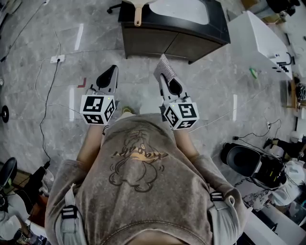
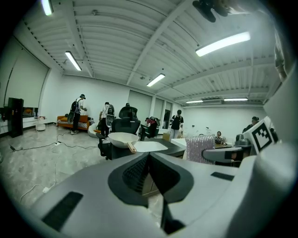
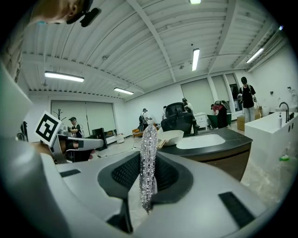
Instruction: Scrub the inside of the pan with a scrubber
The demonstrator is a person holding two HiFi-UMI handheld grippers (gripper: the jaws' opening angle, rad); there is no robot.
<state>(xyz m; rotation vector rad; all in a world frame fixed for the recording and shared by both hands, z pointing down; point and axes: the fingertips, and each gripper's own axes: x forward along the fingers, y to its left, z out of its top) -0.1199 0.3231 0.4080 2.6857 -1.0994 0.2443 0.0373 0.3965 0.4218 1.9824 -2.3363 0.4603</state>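
A white pan (image 2: 122,138) with a wooden handle (image 1: 138,14) rests on a dark counter (image 1: 143,21) ahead of me, beside a white sink (image 3: 205,139). In the right gripper view the pan (image 3: 171,136) is a little way beyond the jaws. My right gripper (image 1: 165,76) is shut on a silvery mesh scrubber (image 3: 149,162), which stands upright between the jaws and pokes out past their tips (image 1: 165,66). My left gripper (image 1: 113,69) is held level beside it, shut with nothing in it (image 2: 148,155). Both are well short of the counter.
A white cabinet (image 1: 263,43) stands right of the counter. Cables and a power strip (image 1: 57,59) lie on the grey floor at left. A dark chair (image 1: 244,160) and clutter sit at right. Several people (image 2: 79,109) stand far off in the room.
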